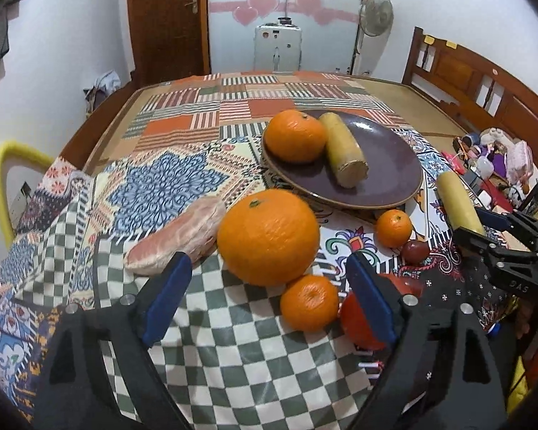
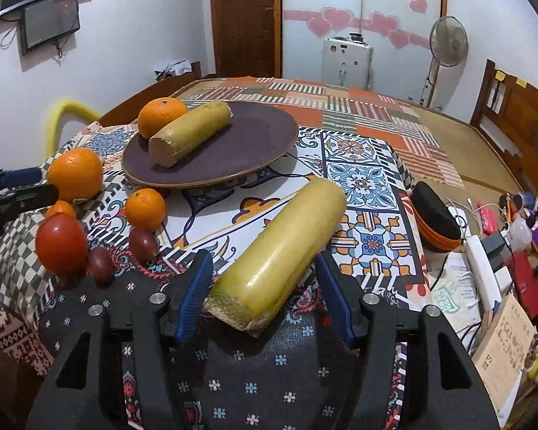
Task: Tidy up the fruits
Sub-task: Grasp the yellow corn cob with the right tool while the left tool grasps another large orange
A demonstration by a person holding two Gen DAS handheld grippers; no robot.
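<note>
The plate [image 1: 387, 182] is dark purple with a brown rim, holding an orange fruit [image 1: 295, 135] and a pale yellow cane piece [image 1: 344, 150]. Green-and-white checks cover the near cloth [image 1: 233, 351]; a tomato [image 2: 61, 243] is red. Both grippers' pads [image 2: 193, 297] are blue.

A large orange [image 1: 268, 236] is seen on the checked cloth [image 1: 240, 351], ahead of the left gripper [image 1: 269, 279], whose jaws are spread apart.
</note>
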